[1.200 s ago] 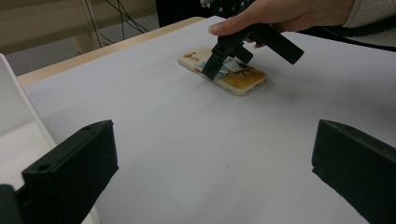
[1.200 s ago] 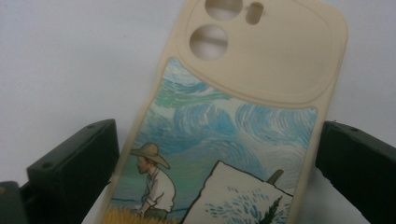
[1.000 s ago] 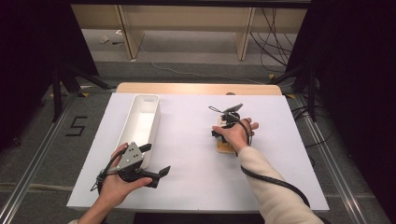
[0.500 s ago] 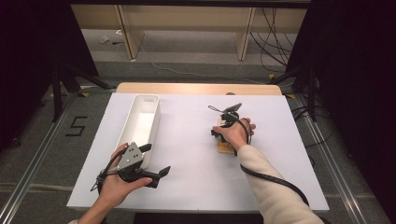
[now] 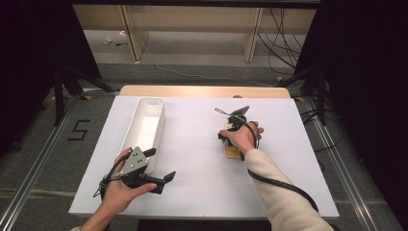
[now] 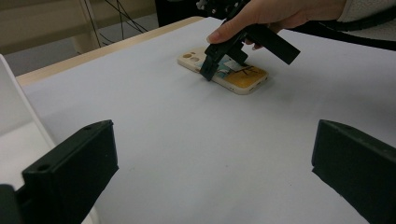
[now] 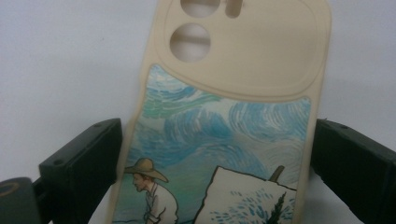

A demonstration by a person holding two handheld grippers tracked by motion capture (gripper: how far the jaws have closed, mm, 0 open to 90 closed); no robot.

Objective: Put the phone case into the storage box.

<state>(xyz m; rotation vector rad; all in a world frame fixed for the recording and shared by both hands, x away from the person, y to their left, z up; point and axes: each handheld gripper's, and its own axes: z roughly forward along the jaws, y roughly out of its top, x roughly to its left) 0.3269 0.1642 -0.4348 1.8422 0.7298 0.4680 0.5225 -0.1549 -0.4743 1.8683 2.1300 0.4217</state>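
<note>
Nothing moved; phone case (image 7: 224, 116) lies lengthwise, cutouts far.

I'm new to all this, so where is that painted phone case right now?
The phone case lies flat on the white table, right of the white bin, between the open jaws of the right gripper.

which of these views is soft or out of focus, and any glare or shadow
Right gripper view: the phone case sits very close and looks slightly soft, the black jaws blurrier. Left gripper view: its own jaws are blurred, the right gripper and case sharper, with a soft shadow beside the case. High view: even light on the white table, dark surroundings, no strong glare.
</note>
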